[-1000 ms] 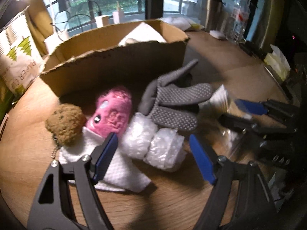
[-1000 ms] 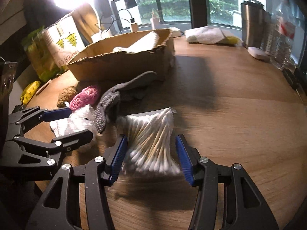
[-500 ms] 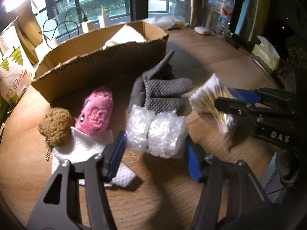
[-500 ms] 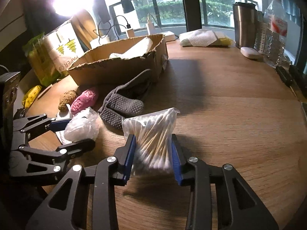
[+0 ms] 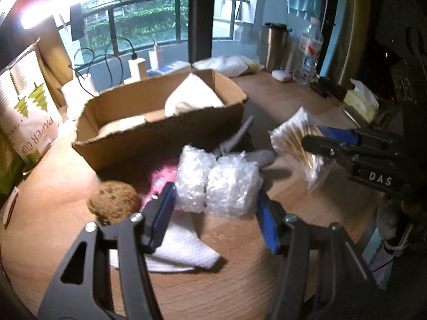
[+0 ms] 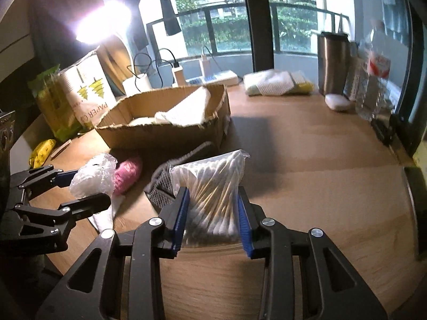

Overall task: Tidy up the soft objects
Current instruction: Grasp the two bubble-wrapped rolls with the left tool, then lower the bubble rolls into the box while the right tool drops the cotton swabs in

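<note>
Two grippers are at work, each with two blue-padded fingers; the left gripper [image 5: 216, 208] pinches one bundle of bubble wrap [image 5: 217, 185], which reads as two rolls side by side, lifted off the table [image 5: 240, 288] at the centre of the left wrist view; the right gripper [image 6: 212, 216] pinches one bag of cotton swabs [image 6: 210, 186] between its pads, the bag's top fanning toward 12 o'clock; in the left wrist view that bag [image 5: 293, 138] sits at 3 o'clock of the bubble wrap. Still on the table are one brown plush ball [image 5: 113, 202] at 9 o'clock of the left gripper, one pink plush toy [image 5: 160, 178] partly hidden behind the bubble wrap, one grey dotted glove [image 6: 162, 178] just beside the swabs at 10 o'clock in the right wrist view, and one white cloth [image 5: 181, 250] under the left fingers. One open cardboard box [image 5: 160, 122] stands at 12 o'clock of these, holding white folded material [image 5: 192, 98]; whether that is one piece or more I cannot tell. The table is light wood; at its far edge stand one steel tumbler [image 6: 333, 64] and one water bottle [image 6: 373, 80] at 2 o'clock, one paper cup bag [image 5: 29, 117] at 9 o'clock; a window with a balcony rail [image 6: 240, 16] and greenery lies beyond, with a bright lamp [image 6: 101, 21] at 11 o'clock.
</note>
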### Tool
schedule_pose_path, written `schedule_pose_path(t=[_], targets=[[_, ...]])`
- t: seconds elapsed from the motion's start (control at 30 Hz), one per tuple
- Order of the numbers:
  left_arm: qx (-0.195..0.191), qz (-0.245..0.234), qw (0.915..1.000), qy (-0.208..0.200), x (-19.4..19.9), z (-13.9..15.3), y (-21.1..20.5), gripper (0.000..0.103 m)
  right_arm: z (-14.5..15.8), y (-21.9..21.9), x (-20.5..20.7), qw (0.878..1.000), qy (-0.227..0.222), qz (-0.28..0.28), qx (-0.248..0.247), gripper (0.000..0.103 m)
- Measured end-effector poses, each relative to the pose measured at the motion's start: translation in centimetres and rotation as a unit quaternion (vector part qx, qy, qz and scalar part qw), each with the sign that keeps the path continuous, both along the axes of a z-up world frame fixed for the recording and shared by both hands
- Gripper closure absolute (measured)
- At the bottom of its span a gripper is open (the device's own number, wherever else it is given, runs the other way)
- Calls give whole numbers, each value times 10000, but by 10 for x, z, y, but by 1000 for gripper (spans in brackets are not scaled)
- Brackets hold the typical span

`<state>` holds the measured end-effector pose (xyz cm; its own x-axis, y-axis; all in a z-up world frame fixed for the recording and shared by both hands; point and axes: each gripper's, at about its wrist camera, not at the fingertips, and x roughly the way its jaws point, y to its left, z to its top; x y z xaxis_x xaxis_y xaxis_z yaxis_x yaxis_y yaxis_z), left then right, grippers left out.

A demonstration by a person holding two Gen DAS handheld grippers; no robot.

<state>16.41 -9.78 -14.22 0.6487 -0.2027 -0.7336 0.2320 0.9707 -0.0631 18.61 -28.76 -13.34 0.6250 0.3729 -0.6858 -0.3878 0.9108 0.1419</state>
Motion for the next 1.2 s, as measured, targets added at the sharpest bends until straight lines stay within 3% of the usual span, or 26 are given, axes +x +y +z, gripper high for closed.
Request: schedule_pose_path(t=[0.6, 1.2], targets=[[-431, 310, 9951, -830, 25, 41, 88, 44, 43, 69, 28, 9983, -467, 152, -321, 66], [-547, 770, 9862, -1358, 65, 58, 148, 44, 56, 124, 63, 9968, -632, 295, -387, 66]])
